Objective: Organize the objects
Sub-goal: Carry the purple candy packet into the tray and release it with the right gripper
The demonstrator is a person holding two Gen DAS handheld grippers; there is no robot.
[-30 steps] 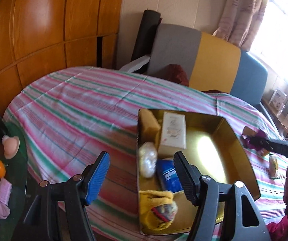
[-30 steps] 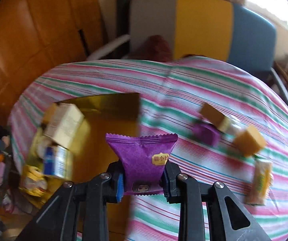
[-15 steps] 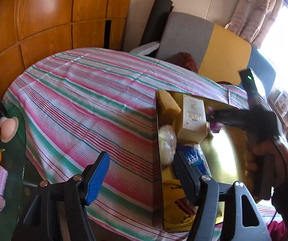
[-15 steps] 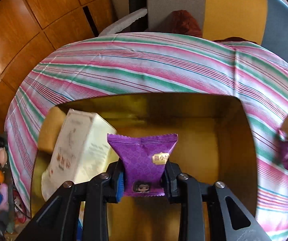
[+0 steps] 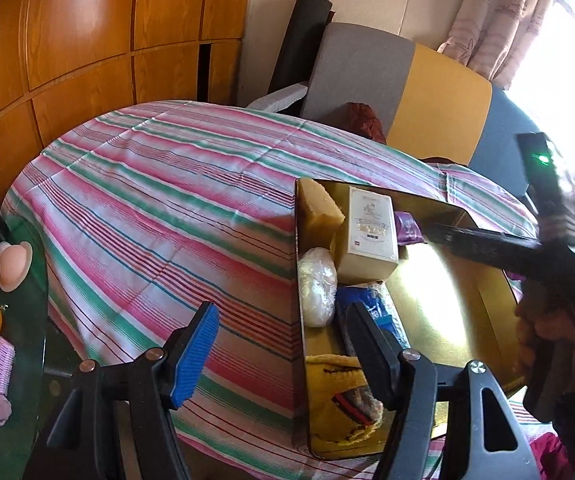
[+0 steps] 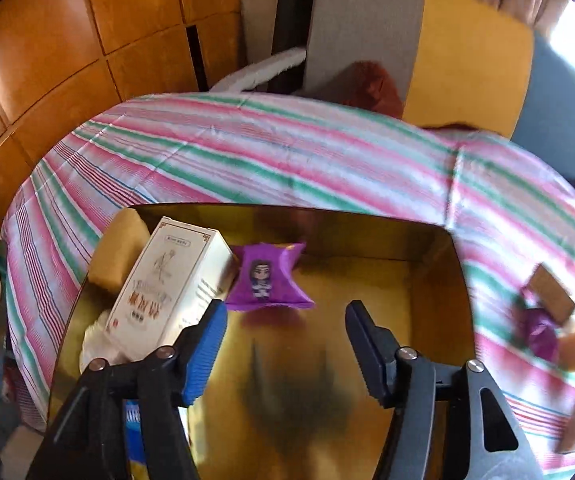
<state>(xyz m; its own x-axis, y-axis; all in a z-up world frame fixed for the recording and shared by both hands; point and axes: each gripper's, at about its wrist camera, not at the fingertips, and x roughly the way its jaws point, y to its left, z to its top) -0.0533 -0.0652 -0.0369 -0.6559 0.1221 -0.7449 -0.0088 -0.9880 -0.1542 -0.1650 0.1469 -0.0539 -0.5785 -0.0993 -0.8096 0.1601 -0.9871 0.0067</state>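
Note:
A gold tray lies on the striped tablecloth. A purple snack packet rests on the tray floor beside a white box, just beyond my right gripper. That gripper's jaws are opening, with nothing between them. In the left wrist view the same packet peeks out behind the white box. My left gripper stands open and straddles the near left wall of the tray. Nothing is gripped in it.
The tray also holds a yellow block, a white wrapped ball, a blue packet and a yellow packet. Brown cubes and another purple packet lie right of it. A green side table stands left.
My right gripper carried the purple packet left over the tray, then opened, and the packet dropped onto the tray floor by the white box. My left gripper stayed open and nearly still.

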